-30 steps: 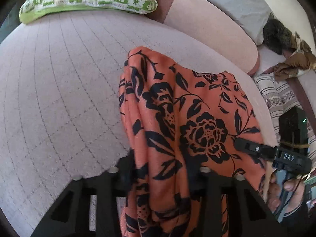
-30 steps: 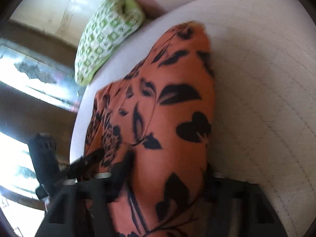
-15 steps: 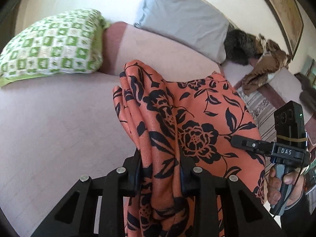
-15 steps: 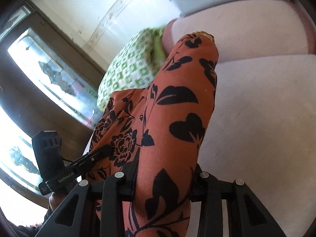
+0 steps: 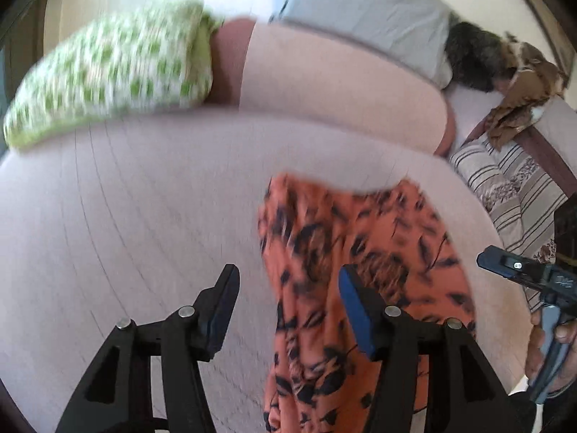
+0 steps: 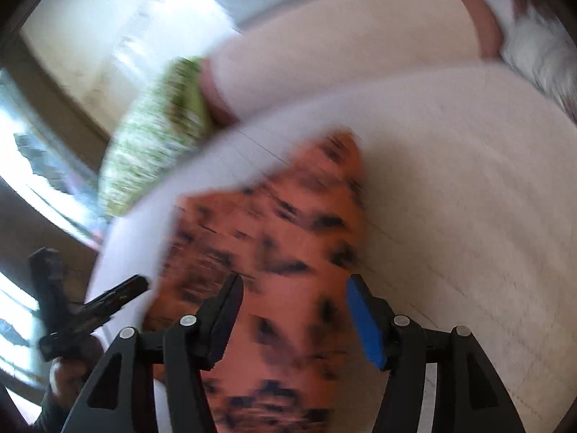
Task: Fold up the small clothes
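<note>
Left wrist view: the left gripper point(image 5: 286, 292) has just been opening, jaws apart, pads clear of the orange black-floral cloth garment point(image 5: 353, 259) lying between them on the pale pink quilted bed cover point(image 5: 144, 198). The right gripper point(image 6: 294, 301) has likewise been opening, released, cloth beneath it. Judged: a fold is being laid down. Beyond, a green checked pillow point(image 5: 108, 75) and grey pillow point(image 5: 360, 11).
</note>
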